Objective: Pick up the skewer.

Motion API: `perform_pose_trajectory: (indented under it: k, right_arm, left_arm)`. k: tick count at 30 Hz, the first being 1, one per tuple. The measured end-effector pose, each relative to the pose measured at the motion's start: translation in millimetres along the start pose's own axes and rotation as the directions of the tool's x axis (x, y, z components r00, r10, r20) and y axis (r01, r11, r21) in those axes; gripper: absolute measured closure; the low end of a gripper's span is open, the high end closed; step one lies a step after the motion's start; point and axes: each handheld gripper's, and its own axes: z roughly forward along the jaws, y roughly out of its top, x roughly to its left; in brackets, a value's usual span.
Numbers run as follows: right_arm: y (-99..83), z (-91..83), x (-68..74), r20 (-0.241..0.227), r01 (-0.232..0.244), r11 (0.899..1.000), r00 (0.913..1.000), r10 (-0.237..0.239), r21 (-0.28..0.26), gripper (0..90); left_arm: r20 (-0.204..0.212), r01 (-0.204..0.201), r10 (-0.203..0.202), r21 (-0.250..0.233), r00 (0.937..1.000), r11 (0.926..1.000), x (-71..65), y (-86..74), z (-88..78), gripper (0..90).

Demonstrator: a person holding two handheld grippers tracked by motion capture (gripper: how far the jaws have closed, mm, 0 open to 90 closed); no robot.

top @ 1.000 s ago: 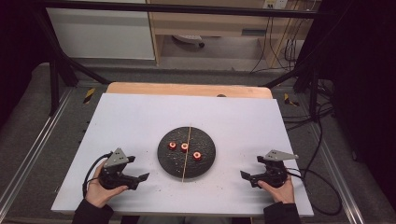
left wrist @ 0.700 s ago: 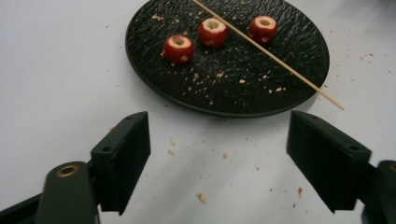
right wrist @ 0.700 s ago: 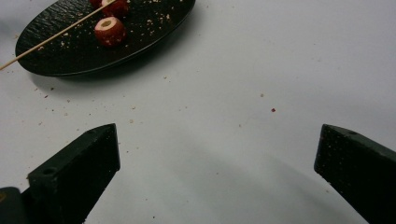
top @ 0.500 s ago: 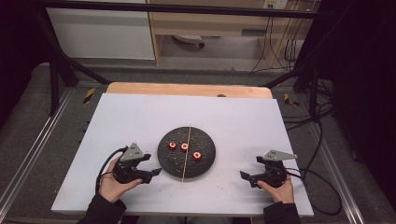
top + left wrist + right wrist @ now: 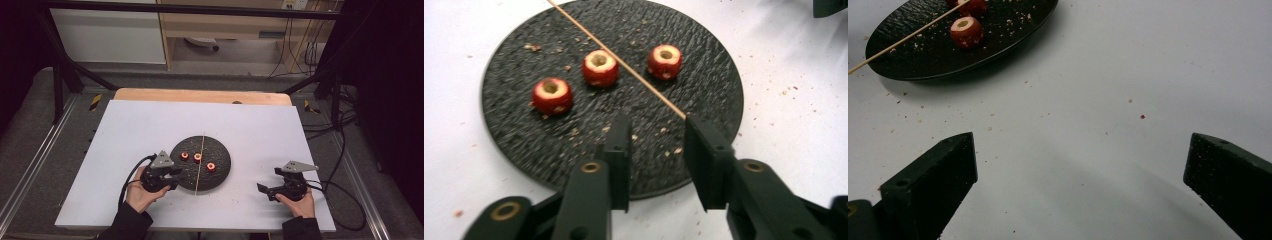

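The white table (image 5: 150, 130) carries a round black slate plate (image 5: 220, 172) near its front middle, and the person's left hand has brought its tool in from the left side of the table until it now sits at the plate's left rim. That left gripper (image 5: 656, 137) has just been narrowing its jaws; they stand partly drawn together above the near part of the slate, nothing between them, with the near tip of the thin wooden skewer (image 5: 624, 62) just touching the inner corner of one jaw. The skewer lies straight across the plate, dividing three small red cored fruit pieces (image 5: 600, 67): two on one side, one on the other. I'd say the approach and the narrowing mean a pinch on the skewer end comes next, and the jaws need to shift slightly sideways to straddle it. The right gripper (image 5: 1080, 160) has kept to its place at the front right, jaws spread wide over bare table, well apart from the plate. Crumbs dot the slate.
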Motion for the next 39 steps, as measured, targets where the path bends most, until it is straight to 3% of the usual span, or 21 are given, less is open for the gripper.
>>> perform_pose_trajectory:
  k: [12,26,39]
  right_arm:
    - [-0.2,0.1,0.1,-0.001,-0.001,1.000,1.0000,0.001,0.000,1.7]
    - [-0.3,-0.5,-0.1,0.000,0.002,1.000,1.0000,-0.002,-0.004,1.8]
    - [-0.3,-0.1,0.4,0.001,-0.004,1.000,1.0000,0.004,-0.001,1.8]
  left_arm:
    - [0.047,0.005,-0.006,0.021,0.9989,0.9998,-17.8,12.5,26.2,89.3]
    - [0.066,-0.033,0.028,0.088,0.9974,0.9956,-30.7,11.8,49.3,89.8]
    - [0.011,-0.020,0.019,0.108,0.9998,0.9939,-15.6,-0.3,36.0,89.7]
